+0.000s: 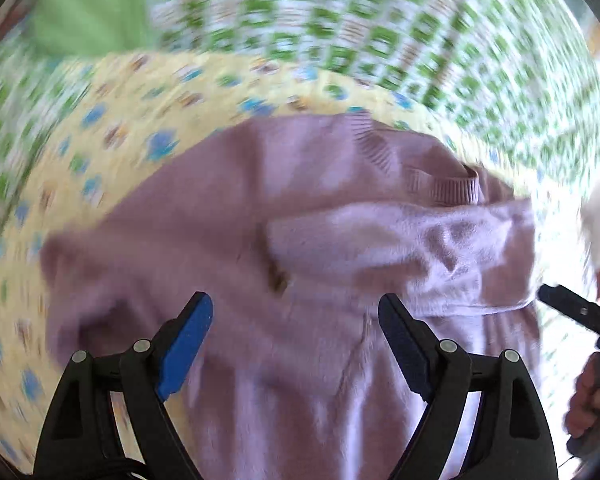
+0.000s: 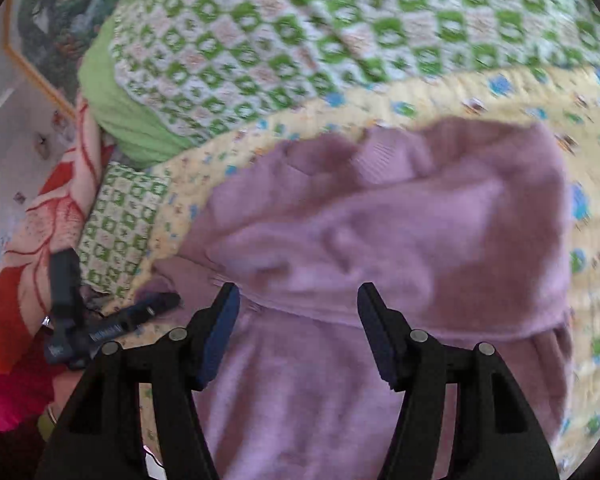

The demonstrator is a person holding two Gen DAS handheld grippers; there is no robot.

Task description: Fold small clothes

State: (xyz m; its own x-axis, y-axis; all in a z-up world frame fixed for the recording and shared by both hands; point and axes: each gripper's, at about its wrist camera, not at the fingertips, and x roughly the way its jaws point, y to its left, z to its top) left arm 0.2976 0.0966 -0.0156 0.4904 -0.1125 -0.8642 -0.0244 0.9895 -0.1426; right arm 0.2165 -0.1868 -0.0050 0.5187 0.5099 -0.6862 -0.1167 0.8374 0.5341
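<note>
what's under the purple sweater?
The purple sweater lies on a yellow printed sheet, which shows around its edges; a green checked blanket lies beyond. One sleeve is folded over the body. Anything directly beneath the sweater is covered.

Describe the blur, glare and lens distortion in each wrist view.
Left wrist view: heavy motion smear across the green checked quilt and yellow sheet, washed-out glare at the right edge, the pink sweater softer but readable. Right wrist view: milder blur, sweater smeared, quilt pattern legible. Both: fisheye bowing and dark round corners; the fingers stay sharp.
</note>
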